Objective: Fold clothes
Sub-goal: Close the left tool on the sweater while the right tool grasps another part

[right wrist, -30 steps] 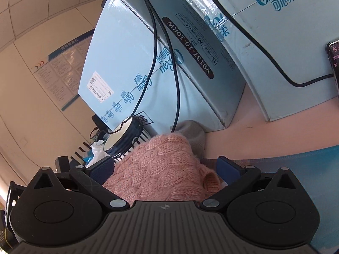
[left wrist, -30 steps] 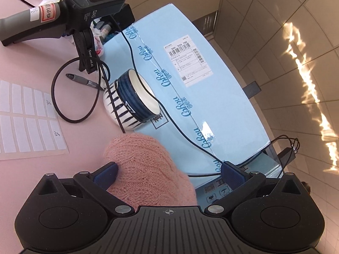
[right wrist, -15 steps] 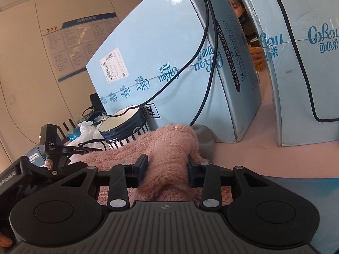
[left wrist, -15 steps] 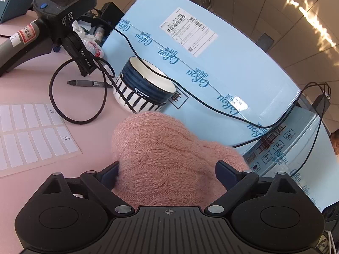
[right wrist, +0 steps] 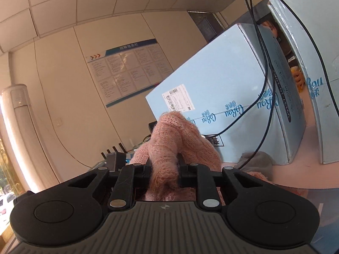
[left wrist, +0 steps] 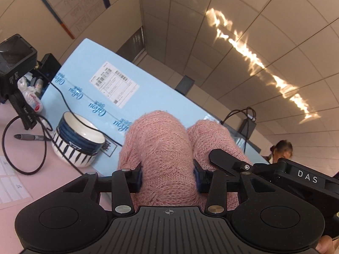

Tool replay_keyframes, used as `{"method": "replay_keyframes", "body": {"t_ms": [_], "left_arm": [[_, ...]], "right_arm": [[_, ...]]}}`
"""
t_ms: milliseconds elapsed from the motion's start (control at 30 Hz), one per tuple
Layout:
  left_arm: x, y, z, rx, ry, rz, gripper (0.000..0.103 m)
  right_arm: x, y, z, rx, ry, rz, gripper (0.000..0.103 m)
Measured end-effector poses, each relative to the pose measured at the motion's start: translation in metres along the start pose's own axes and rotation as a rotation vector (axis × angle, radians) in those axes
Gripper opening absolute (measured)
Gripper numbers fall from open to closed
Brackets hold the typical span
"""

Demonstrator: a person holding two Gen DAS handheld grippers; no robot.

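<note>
A pink knitted sweater [left wrist: 163, 146] bulges up between the fingers of my left gripper [left wrist: 167, 176], which is shut on a thick fold of it. In the right wrist view the same pink sweater [right wrist: 169, 144] rises in a narrow bunch, and my right gripper [right wrist: 164, 170] is shut tight on it. The right gripper's black body [left wrist: 281, 177] shows just right of the left one, so the two hold the sweater close together. Both cameras tilt upward and most of the garment is hidden below them.
A blue-and-white striped bowl [left wrist: 78, 139] stands on the pink table [left wrist: 12, 148] at the left, with a black cable [left wrist: 40, 148], a marker [left wrist: 27, 136] and a label sheet [left wrist: 12, 186]. Large light-blue boxes [left wrist: 110, 93] stand behind. A grey cloth [right wrist: 257, 163] lies by the boxes. A person [left wrist: 280, 150] sits far right.
Both grippers have closed on the pink sweater, the right one first, and lifted it. Both views have tilted up toward the ceiling and wall. The two grippers have come close together.
</note>
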State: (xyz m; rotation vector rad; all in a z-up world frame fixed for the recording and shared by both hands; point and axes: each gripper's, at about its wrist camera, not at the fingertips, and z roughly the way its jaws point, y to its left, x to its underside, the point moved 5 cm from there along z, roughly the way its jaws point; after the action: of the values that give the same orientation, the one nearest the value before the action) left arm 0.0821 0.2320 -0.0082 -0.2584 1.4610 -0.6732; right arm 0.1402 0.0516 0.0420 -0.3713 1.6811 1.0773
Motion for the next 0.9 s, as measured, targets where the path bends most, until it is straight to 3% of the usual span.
{"method": "replay_keyframes", "body": {"t_ms": [67,200,333,433,600,667,800,900], "left_arm": [[-0.004,-0.006,-0.005,0.106,-0.035,-0.021,0.040],[-0.003,-0.022,-0.007,0.237,-0.027,-0.023,0.040],[-0.003,-0.066,-0.008,0.384,-0.010,-0.075,0.040],[0.003,-0.117,-0.009,0.471,0.012,-0.022,0.040],[0.021,-0.192,-0.007,0.650,0.070,-0.100,0.040],[0.035,-0.215,0.001,0.696,0.119,-0.184,0.040],[0.075,-0.227,0.018,0.657,0.299,-0.277,0.040],[0.116,-0.225,0.022,0.558,0.463,-0.232,0.041]], "right_arm": [[-0.010,0.009,-0.016,-0.029,-0.034,0.007,0.018],[-0.025,0.015,-0.057,-0.025,-0.075,0.018,0.018],[-0.037,0.013,-0.102,0.017,-0.107,0.019,0.018],[-0.051,0.011,-0.152,0.039,-0.184,0.017,0.018],[-0.060,0.009,-0.224,0.114,-0.280,0.021,0.018],[-0.061,0.008,-0.251,0.154,-0.309,0.022,0.018],[-0.064,0.005,-0.305,0.236,-0.366,0.024,0.018],[-0.060,-0.002,-0.341,0.297,-0.392,0.042,0.018]]}}
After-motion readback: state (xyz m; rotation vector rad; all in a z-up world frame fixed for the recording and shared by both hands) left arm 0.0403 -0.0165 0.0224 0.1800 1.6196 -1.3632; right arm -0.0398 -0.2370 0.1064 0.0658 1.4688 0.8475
